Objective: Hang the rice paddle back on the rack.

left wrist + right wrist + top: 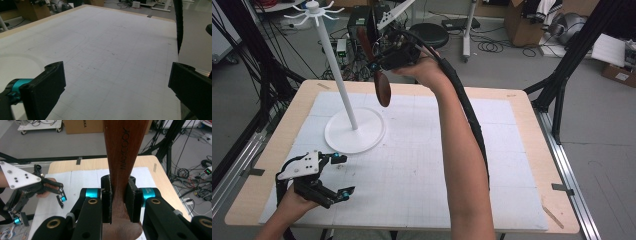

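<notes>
**Holding a wooden spoon up beside the hook stand**

Lifting is what the right gripper (379, 62) does at this moment: it is raised high over the far part of the table (522, 115), close to the top of the white hook stand (334, 75). Its jaws are closed on the flat handle of a wooden spoon (382, 87), and the right gripper view shows both black pads pressed on the two sides of the handle (122, 157), which has a burned brand mark on it. The spoon hangs with its dark oval bowl downward, in the air above the white grid mat (422, 165), just beside the pole of the stand and above the edge of its round base. I think it is held in this way because the handle end must come up to the ring of hooks at the top; a hole in the handle I cannot see.

The left gripper (339, 175) rests low near the front left corner of the mat, apart from the stand. Its jaws stand wide open with nothing between them, and its own view shows bare mat between the pads. Probably it waits there so that it does not disturb the stand, and it is near enough to steady the base if the stand tips.
</notes>
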Demonstrator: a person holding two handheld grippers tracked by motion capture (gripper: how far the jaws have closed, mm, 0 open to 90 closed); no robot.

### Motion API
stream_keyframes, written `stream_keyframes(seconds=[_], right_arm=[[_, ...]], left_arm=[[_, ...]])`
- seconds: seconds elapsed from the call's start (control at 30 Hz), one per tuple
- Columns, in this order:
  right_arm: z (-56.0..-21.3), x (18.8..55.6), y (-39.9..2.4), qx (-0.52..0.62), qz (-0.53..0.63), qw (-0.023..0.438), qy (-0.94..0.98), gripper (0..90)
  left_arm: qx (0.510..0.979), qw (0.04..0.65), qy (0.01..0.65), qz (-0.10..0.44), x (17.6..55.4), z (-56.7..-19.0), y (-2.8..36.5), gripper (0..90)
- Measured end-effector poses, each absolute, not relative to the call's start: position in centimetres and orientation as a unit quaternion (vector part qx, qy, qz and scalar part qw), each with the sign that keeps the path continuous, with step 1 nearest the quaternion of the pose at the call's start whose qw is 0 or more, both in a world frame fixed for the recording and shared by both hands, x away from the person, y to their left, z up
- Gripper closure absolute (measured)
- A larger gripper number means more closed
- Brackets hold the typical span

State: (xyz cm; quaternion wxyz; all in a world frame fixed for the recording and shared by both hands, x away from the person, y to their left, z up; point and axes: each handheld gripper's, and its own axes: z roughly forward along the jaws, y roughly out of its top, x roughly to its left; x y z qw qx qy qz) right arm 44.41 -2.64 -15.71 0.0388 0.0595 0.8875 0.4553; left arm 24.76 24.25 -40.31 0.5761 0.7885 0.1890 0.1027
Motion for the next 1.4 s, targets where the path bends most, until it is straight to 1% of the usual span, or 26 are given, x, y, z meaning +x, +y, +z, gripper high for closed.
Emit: stream_keyframes(seconds=[0.37, 0.53, 0.77, 1.4], right_arm=[[-14.9, 44.9, -1.0, 0.063, 0.457, 0.046, 0.886, 78.1], [-14.7, 45.4, -0.4, 0.067, 0.458, 0.037, 0.885, 78.1], [-14.4, 45.6, 0.5, 0.068, 0.452, 0.039, 0.889, 78.1], [-13.6, 46.2, 1.7, 0.080, 0.443, 0.052, 0.891, 78.1]], left_arm=[[0.791, 0.574, 0.187, 0.103, 24.6, -40.3, 24.2, 1.7], [0.790, 0.575, 0.187, 0.101, 24.5, -40.4, 24.3, 1.7], [0.790, 0.576, 0.188, 0.100, 24.5, -40.4, 24.3, 1.7], [0.789, 0.577, 0.187, 0.096, 24.5, -40.5, 24.4, 1.7]])
